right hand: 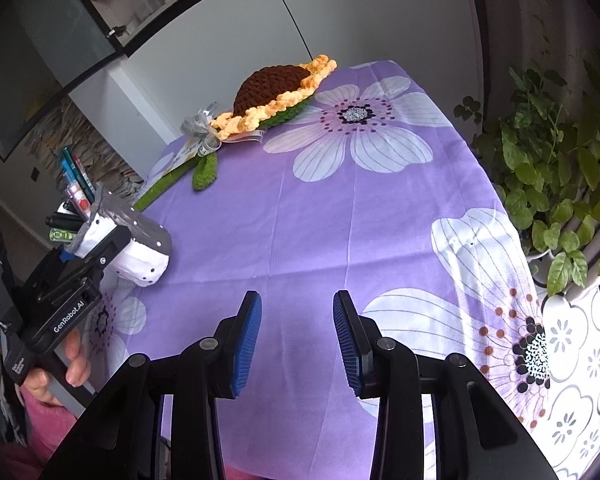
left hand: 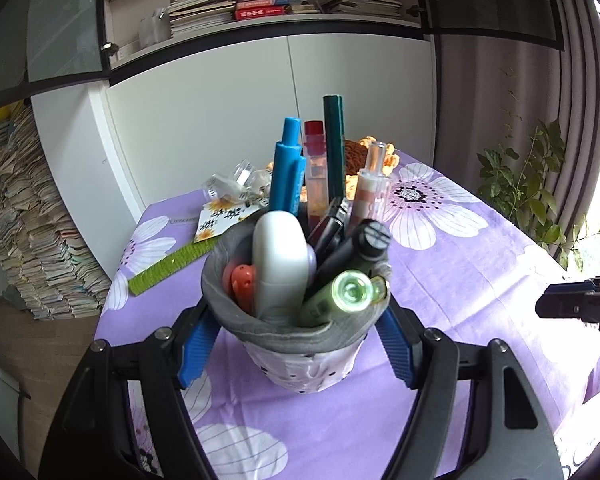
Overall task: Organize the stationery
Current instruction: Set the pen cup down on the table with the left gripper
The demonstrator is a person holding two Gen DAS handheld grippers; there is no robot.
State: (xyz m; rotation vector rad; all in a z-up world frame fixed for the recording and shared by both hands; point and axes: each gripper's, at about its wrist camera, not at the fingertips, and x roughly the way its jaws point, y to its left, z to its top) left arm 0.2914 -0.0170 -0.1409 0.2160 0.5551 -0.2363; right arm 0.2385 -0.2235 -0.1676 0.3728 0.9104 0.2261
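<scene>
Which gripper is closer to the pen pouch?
Left. The left gripper is shut on the pen pouch, one finger on each side. The right gripper is off to the side, open with nothing in it, over the bare tablecloth.

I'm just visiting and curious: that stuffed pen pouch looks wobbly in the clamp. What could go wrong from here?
The left gripper squeezes a soft fabric pouch, which may slump or slip. The pens stand tall and loose, so a tilt could spill them onto the tablecloth. In the right view the pouch already leans.
</scene>
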